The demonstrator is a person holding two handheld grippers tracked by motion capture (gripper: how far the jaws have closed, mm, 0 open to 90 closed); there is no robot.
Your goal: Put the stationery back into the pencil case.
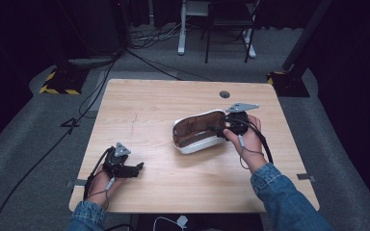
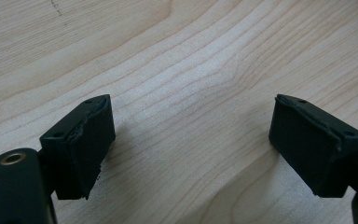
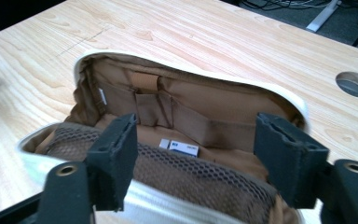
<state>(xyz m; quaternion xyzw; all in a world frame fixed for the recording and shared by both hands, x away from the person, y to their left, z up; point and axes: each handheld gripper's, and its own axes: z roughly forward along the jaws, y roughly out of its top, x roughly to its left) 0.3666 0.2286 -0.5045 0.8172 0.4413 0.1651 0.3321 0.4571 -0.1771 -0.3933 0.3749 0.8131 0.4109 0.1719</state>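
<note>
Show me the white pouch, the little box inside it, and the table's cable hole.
white pouch (image 1: 198,146), high view, white outer shell.
small box (image 3: 179,147), right gripper view, its top face.
cable hole (image 3: 355,84), right gripper view, grey centre.

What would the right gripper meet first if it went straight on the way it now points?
Probably the brown mesh pocket at the near edge of the open white pouch; the right gripper, jaws open, points into its mouth. Depth is unclear.

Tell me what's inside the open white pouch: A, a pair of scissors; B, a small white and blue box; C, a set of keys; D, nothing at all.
B: the right gripper view looks into the pouch, where a small white and blue box lies on the brown lining behind the mesh pocket.
</note>
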